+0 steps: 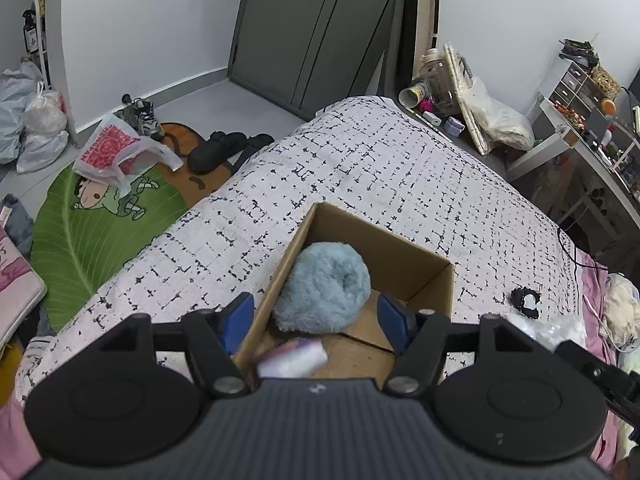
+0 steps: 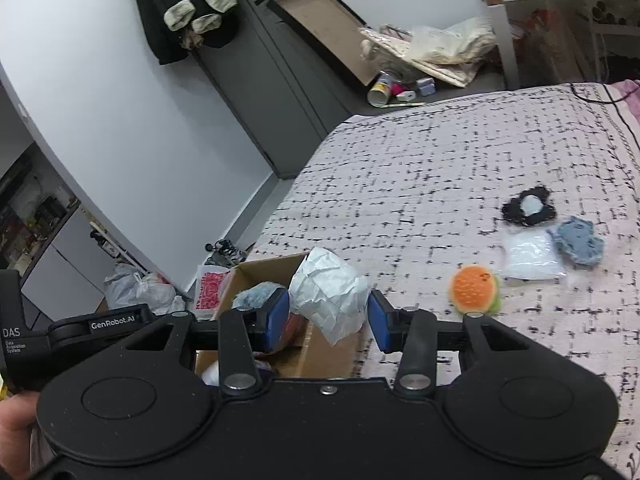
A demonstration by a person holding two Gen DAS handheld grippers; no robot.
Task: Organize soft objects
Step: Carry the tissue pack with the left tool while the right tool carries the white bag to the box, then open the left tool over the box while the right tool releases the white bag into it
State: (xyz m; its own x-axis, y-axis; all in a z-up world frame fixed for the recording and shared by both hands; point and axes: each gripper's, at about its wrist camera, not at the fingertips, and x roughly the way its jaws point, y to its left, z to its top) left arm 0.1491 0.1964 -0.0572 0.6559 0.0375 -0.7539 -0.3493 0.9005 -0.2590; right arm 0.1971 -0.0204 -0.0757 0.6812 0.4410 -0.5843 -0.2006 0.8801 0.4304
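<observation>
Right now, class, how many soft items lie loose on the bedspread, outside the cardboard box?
4: orange burger-shaped plush, clear plastic packet, grey-blue fabric piece, black crocheted piece, clustered together. Others may be hidden.

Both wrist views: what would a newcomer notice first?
The cardboard box on the patterned bed, with a fluffy blue ball inside. In the right view, crumpled white paper sits between the right gripper's open jaws above the box, and an orange burger plush lies on the bed to the right.
</observation>
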